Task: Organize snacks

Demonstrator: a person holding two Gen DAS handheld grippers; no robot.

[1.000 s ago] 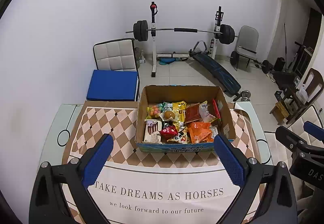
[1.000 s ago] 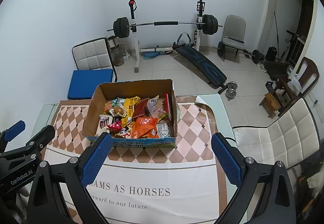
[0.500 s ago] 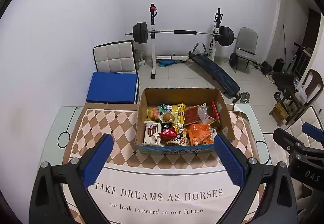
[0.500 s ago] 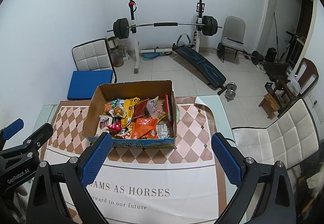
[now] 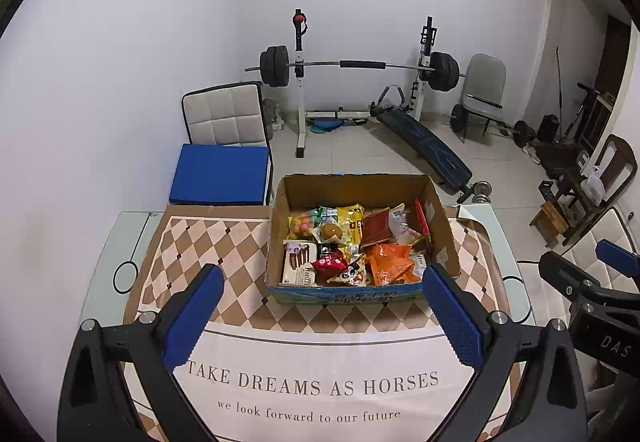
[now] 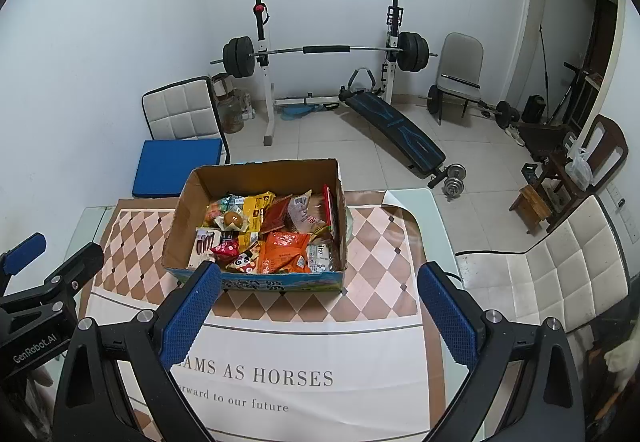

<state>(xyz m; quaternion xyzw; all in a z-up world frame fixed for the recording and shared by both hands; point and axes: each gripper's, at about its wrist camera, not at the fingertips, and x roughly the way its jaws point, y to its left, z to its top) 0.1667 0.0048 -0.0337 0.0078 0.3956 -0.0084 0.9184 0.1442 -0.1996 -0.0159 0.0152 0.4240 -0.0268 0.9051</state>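
An open cardboard box stands on the checkered table mat, holding several snack packs: an orange bag, a yellow pack, a red pack, a white chocolate-stick box. My left gripper hovers open above the mat, short of the box's near wall, nothing between its blue pads. My right gripper is open too, near the box's front right corner. Each gripper shows at the other view's edge.
The mat's white part carries printed words. A padded white chair stands right of the glass table. Another chair with a blue cushion sits behind the table. A barbell rack and bench fill the far floor.
Both grippers have pulled back and risen slightly, so the box sits a little farther away in both views. Both stay open; no snack has moved.
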